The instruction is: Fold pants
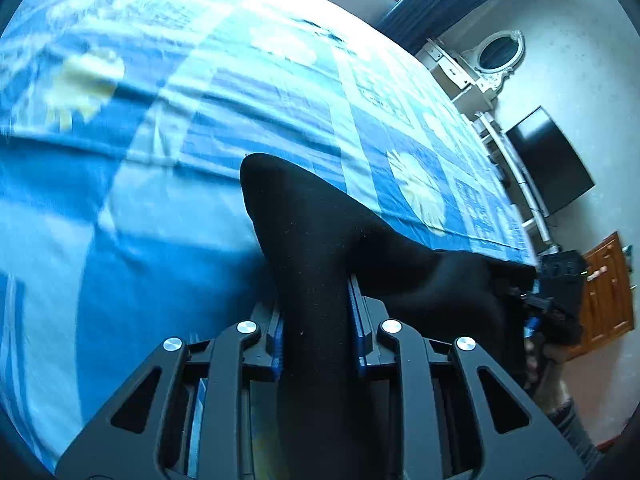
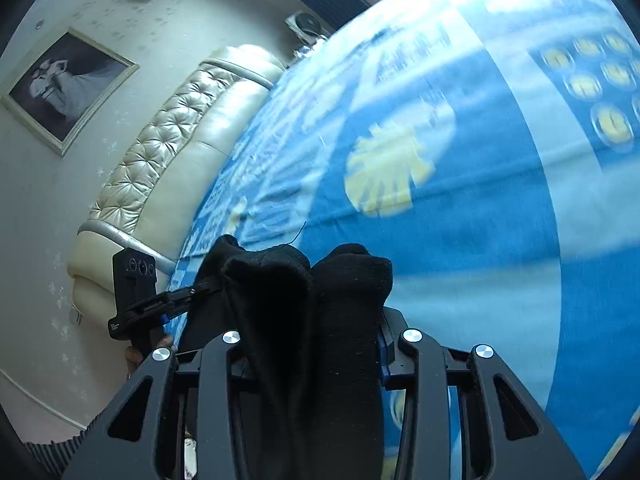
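1. Left tongs [image 1: 318, 320]: clamped on a fold of the black pants [image 1: 320, 240]. The cloth fills the gap between the blue pads [image 1: 357, 320] and stands up ahead of the tips in a rounded peak.
2. Right tongs [image 2: 316, 344]: likewise clamped on the pants, with a thick bunch of black cloth between the jaws, rising ahead of them in two lobes.
3. The pants run as a black span from the left tongs across to the right tongs, held up over the bed [image 1: 140, 160].
4. The bed, covered in a blue patterned sheet with pale yellow motifs, lies ahead of and below both tongs.
5. Beyond the left tongs, to their right: a white dresser with an oval mirror [image 1: 498, 54], a dark screen [image 1: 552, 160] and a wooden door [image 1: 608, 292].
6. To the left of the right tongs: a cream tufted headboard [image 2: 160, 152] and a framed picture [image 2: 68, 88] on the wall.
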The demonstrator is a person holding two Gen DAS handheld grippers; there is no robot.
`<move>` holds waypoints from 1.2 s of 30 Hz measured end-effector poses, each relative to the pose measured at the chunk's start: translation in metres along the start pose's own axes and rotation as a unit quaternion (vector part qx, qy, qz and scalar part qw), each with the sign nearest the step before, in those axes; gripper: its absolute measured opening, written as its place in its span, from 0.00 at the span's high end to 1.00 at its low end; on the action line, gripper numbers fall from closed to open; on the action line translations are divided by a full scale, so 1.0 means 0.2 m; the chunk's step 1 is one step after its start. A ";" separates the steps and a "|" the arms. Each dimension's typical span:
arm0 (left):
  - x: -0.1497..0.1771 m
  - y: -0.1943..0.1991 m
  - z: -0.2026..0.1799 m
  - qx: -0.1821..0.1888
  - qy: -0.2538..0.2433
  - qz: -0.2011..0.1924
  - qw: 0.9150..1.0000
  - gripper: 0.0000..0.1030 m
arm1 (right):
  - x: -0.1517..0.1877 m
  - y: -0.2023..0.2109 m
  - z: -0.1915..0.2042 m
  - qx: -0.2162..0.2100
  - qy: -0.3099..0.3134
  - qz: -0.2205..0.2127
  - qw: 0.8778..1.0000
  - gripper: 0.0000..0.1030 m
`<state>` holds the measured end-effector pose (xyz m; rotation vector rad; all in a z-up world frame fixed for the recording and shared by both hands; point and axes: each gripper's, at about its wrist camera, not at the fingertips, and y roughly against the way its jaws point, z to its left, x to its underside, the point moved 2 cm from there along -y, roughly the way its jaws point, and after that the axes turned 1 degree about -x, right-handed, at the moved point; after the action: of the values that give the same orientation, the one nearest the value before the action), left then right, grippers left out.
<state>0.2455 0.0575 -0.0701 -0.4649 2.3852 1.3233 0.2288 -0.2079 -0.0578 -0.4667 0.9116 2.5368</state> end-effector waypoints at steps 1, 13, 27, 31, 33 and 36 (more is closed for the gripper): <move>-0.03 -0.01 0.00 -0.005 -0.001 -0.002 1.000 0.76 | -0.03 -0.01 0.01 -0.001 0.005 -0.005 1.000 0.63; -0.10 -0.15 0.09 -0.062 0.001 0.001 0.998 0.62 | -0.11 -0.18 -0.27 -0.021 -0.079 0.000 0.997 0.63; -0.10 -0.16 0.09 -0.062 0.002 0.003 0.998 0.60 | -0.11 -0.18 -0.27 -0.027 -0.080 -0.001 0.996 0.63; -0.10 -0.16 0.09 -0.061 0.005 0.004 0.998 0.60 | -0.11 -0.17 -0.28 -0.027 -0.082 0.000 0.996 0.63; -0.10 -0.16 0.09 -0.061 0.004 0.006 0.998 0.59 | -0.10 -0.17 -0.28 -0.030 -0.086 0.003 0.996 0.62; -0.10 -0.15 0.09 -0.057 0.005 0.006 0.998 0.52 | -0.09 -0.16 -0.28 -0.035 -0.096 0.003 0.995 0.56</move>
<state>0.2797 0.0604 -0.0923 -0.4901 2.3328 1.4718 0.2699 -0.2270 -0.1072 -0.2361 0.7555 2.5720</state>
